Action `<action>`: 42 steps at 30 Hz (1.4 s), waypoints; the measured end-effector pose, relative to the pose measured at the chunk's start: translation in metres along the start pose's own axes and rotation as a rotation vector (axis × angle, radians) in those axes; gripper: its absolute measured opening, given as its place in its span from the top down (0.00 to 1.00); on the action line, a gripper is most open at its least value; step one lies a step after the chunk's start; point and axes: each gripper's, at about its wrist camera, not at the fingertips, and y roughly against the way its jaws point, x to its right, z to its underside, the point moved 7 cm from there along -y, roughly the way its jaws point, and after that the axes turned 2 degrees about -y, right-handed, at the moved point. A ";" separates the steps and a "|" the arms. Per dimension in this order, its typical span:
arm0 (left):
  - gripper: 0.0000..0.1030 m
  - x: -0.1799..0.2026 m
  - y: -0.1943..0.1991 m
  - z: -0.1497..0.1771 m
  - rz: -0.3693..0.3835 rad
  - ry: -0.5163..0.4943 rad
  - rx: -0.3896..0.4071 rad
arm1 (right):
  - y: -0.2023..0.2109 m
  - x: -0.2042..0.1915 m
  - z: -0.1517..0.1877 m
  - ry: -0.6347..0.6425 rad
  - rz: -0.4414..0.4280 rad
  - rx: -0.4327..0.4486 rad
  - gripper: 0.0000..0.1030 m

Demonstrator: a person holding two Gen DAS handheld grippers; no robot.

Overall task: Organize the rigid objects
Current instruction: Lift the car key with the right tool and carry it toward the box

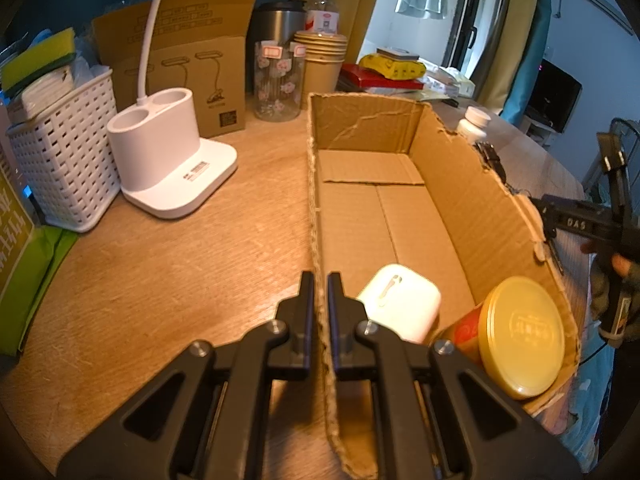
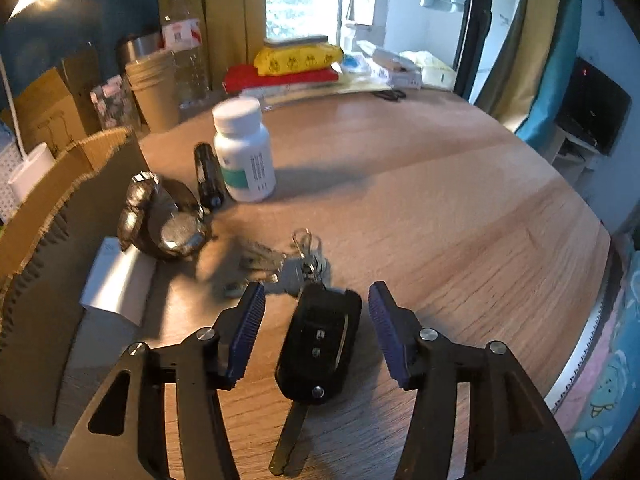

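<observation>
My left gripper (image 1: 321,292) is shut on the left wall of an open cardboard box (image 1: 320,184). Inside the box lie a white earbud case (image 1: 400,302) and a jar with a yellow lid (image 1: 520,336). My right gripper (image 2: 316,312) is open, its pads either side of a black car key fob (image 2: 318,344) with a key bunch (image 2: 296,264) on the wooden table. Beyond it lie a wristwatch (image 2: 164,220), a small black cylinder (image 2: 208,176), a white pill bottle (image 2: 244,152) and a white card box (image 2: 116,280). The right gripper shows past the box in the left wrist view (image 1: 592,224).
A white lamp base (image 1: 176,160), a white basket (image 1: 64,160), a brown carton (image 1: 188,64), a glass jar (image 1: 278,80), paper cups (image 1: 322,64) and a water bottle (image 1: 322,4) stand at the back. Books and packets (image 2: 300,64) are piled by the window. The table edge (image 2: 592,320) runs on the right.
</observation>
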 end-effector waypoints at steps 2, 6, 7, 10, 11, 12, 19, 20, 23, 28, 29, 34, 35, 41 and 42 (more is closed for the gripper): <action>0.94 0.000 0.000 0.000 0.001 0.001 0.000 | -0.004 0.001 0.005 -0.009 0.008 -0.013 0.45; 0.94 0.000 0.000 0.000 0.001 0.001 0.000 | -0.004 0.003 0.010 -0.033 -0.007 -0.012 0.60; 0.94 0.000 0.000 0.000 0.002 0.000 0.000 | -0.004 0.003 0.010 -0.037 -0.008 -0.013 0.61; 0.94 0.000 0.000 -0.001 0.001 -0.001 0.000 | 0.001 0.003 0.009 -0.041 -0.010 -0.005 0.62; 0.94 0.000 0.000 0.000 0.001 0.000 0.000 | 0.003 0.002 0.008 -0.046 -0.017 0.000 0.62; 0.94 0.000 0.000 0.000 0.001 0.000 0.000 | 0.007 0.002 0.006 -0.048 -0.021 0.008 0.62; 0.94 0.000 0.000 0.000 0.003 -0.002 0.000 | 0.039 -0.005 -0.011 -0.041 -0.027 0.077 0.63; 0.94 0.000 0.000 0.000 0.002 -0.001 0.000 | 0.045 -0.007 -0.014 -0.038 -0.028 0.089 0.63; 0.94 0.000 0.000 0.000 0.002 -0.002 0.001 | 0.061 -0.013 -0.023 -0.030 -0.031 0.122 0.63; 0.94 0.002 0.001 -0.001 -0.006 -0.013 0.006 | 0.083 -0.021 -0.036 -0.018 -0.044 0.165 0.63; 0.94 0.003 0.001 0.000 -0.007 -0.014 0.006 | 0.087 -0.023 -0.038 -0.014 -0.047 0.172 0.63; 0.94 0.004 0.002 0.000 -0.011 -0.018 0.009 | 0.105 -0.036 -0.047 0.008 -0.065 0.206 0.63; 0.94 0.004 0.002 0.000 -0.010 -0.019 0.009 | 0.108 -0.039 -0.048 0.013 -0.068 0.212 0.63; 0.94 0.004 0.001 -0.001 -0.010 -0.019 0.010 | 0.119 -0.052 -0.054 0.038 -0.085 0.231 0.63; 0.94 0.004 0.001 -0.001 -0.010 -0.019 0.010 | 0.120 -0.054 -0.054 0.041 -0.088 0.232 0.63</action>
